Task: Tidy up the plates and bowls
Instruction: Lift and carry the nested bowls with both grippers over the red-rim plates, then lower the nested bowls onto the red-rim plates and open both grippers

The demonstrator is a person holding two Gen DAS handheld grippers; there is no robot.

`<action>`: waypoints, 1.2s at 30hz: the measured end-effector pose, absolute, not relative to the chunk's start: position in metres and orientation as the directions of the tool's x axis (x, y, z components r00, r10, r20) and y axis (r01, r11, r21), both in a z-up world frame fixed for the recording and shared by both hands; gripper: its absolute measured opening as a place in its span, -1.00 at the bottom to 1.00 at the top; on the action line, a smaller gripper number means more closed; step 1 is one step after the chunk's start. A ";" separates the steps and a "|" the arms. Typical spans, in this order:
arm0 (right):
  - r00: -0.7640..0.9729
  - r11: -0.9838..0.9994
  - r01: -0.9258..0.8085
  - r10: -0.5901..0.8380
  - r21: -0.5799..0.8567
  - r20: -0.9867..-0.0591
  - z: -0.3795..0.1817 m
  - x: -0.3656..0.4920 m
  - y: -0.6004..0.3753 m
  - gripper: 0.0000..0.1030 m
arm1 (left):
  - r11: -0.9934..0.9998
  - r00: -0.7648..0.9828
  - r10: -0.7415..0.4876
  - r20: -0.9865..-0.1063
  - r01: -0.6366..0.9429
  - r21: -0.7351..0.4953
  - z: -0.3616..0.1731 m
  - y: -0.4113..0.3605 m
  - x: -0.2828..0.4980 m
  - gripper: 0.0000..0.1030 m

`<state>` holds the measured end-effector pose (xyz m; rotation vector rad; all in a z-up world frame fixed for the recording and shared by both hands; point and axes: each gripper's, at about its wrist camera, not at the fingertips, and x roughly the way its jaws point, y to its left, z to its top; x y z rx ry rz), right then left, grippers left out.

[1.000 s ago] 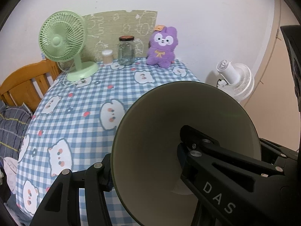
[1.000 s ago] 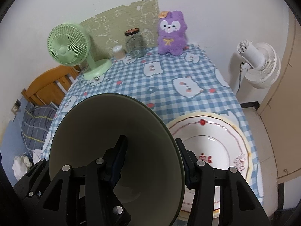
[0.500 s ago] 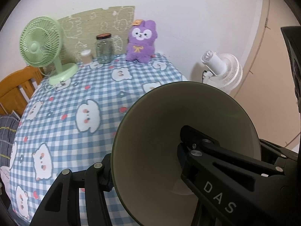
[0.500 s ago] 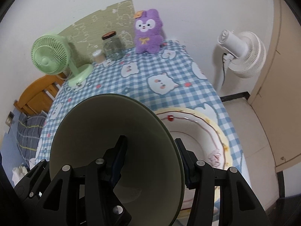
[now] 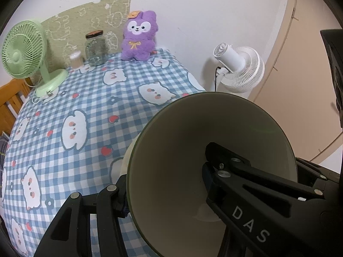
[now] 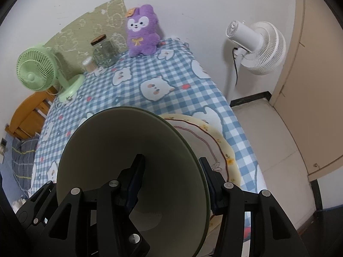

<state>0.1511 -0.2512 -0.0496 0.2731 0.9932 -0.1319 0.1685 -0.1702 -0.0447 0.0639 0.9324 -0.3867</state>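
Note:
An olive-green bowl (image 5: 193, 141) with a pale inside fills the left wrist view. My left gripper (image 5: 167, 180) is shut on its wall, one finger outside at the left and the other inside. In the right wrist view the green bowl (image 6: 120, 150) looks the same, and my right gripper (image 6: 172, 169) is shut on its right wall, one finger inside and one outside. A cream plate (image 6: 216, 147) with a red line and small flowers lies on the checked tablecloth, partly behind and under the bowl. Only a sliver of the plate (image 5: 126, 160) shows in the left view.
The blue checked table (image 5: 90, 98) carries a green desk fan (image 5: 25, 53), a glass jar (image 5: 95, 48), a small cup and a purple plush toy (image 5: 138, 36) along the back. A white floor fan (image 6: 257, 45) stands right of the table. A wooden chair (image 6: 27, 111) is at the left.
Both grippers have carried the bowl to the right along the table. In the right view the bowl now covers more of the plate. The grips have not changed.

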 end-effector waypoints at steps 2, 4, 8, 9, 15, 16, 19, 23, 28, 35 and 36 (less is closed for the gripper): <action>0.537 0.957 0.239 0.012 0.166 -0.844 -0.051 0.152 -0.253 0.06 | 0.928 0.525 -0.298 -0.797 0.355 -0.114 -0.047 -0.173 0.170 0.10; 0.530 0.956 0.243 0.011 0.165 -0.848 -0.054 0.153 -0.255 0.06 | 0.927 0.518 -0.299 -0.802 0.357 -0.115 -0.049 -0.174 0.172 0.10; 0.513 0.954 0.250 0.016 0.167 -0.858 -0.061 0.158 -0.258 0.06 | 0.927 0.499 -0.294 -0.815 0.358 -0.115 -0.054 -0.178 0.177 0.10; 0.508 0.954 0.250 0.017 0.167 -0.861 -0.063 0.160 -0.258 0.06 | 0.927 0.494 -0.291 -0.819 0.356 -0.115 -0.056 -0.178 0.178 0.10; 0.497 0.957 0.240 0.025 0.165 -0.867 -0.069 0.171 -0.258 0.06 | 0.932 0.485 -0.284 -0.827 0.344 -0.119 -0.060 -0.178 0.188 0.10; 0.497 0.958 0.238 0.022 0.161 -0.867 -0.069 0.172 -0.258 0.06 | 0.932 0.485 -0.285 -0.827 0.343 -0.121 -0.060 -0.178 0.190 0.10; 0.498 0.960 0.231 0.023 0.158 -0.867 -0.069 0.178 -0.257 0.06 | 0.933 0.486 -0.283 -0.827 0.339 -0.120 -0.062 -0.177 0.195 0.10; 0.498 0.961 0.231 0.018 0.152 -0.867 -0.070 0.184 -0.257 0.07 | 0.931 0.481 -0.288 -0.828 0.343 -0.124 -0.063 -0.176 0.200 0.10; 0.500 0.962 0.228 0.015 0.148 -0.866 -0.070 0.185 -0.258 0.08 | 0.929 0.473 -0.293 -0.831 0.347 -0.131 -0.064 -0.175 0.204 0.10; 0.520 0.974 0.215 -0.049 0.076 -0.853 -0.068 0.181 -0.252 0.26 | 0.926 0.476 -0.291 -0.830 0.357 -0.120 -0.064 -0.175 0.198 0.15; 0.522 0.974 0.216 -0.050 0.075 -0.852 -0.068 0.181 -0.252 0.26 | 0.927 0.478 -0.289 -0.830 0.356 -0.118 -0.064 -0.175 0.198 0.15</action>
